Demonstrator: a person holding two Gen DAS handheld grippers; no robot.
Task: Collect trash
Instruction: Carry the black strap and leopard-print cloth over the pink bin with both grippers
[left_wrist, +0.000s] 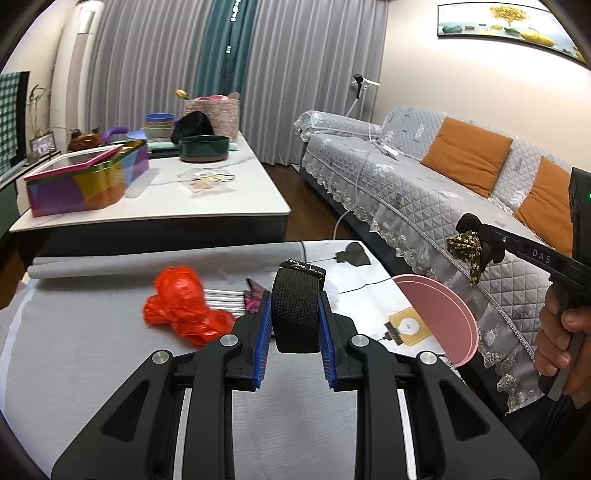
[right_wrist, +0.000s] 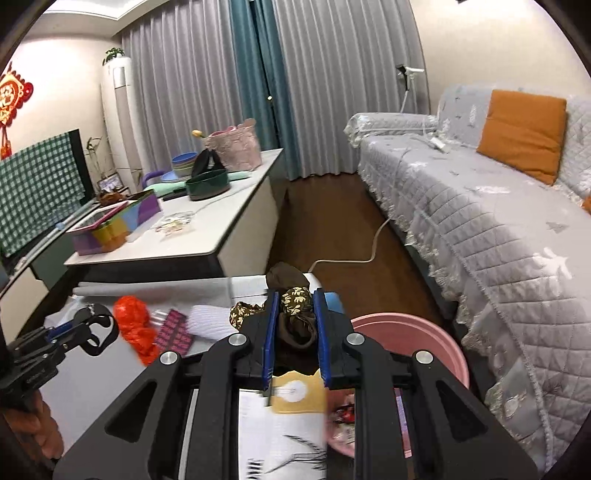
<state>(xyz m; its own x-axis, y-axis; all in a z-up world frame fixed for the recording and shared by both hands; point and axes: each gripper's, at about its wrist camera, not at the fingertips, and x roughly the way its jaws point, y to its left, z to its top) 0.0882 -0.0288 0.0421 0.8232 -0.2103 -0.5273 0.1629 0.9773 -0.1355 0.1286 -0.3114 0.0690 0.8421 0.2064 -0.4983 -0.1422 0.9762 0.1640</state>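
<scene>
My left gripper (left_wrist: 295, 314) is shut on a black woven strap loop (left_wrist: 295, 310), held above the grey table (left_wrist: 92, 350). My right gripper (right_wrist: 294, 325) is shut on a brown floral cloth scrap (right_wrist: 295, 306); it also shows in the left wrist view (left_wrist: 466, 248), held beyond the table's right edge above the pink bin (left_wrist: 439, 314). The pink bin (right_wrist: 417, 332) sits below and right of my right gripper, with trash inside. A crumpled red plastic bag (left_wrist: 181, 306) lies on the table left of my left gripper, and shows in the right wrist view (right_wrist: 135, 325).
A pink patterned packet (right_wrist: 173, 330), a white cloth (right_wrist: 208, 319) and clear tubes (left_wrist: 221, 299) lie by the red bag. A yellow card (left_wrist: 408, 326) and a black cable lie near the table's right edge. A white coffee table (left_wrist: 184, 199) with bowls stands behind; a grey sofa (left_wrist: 443, 192) is right.
</scene>
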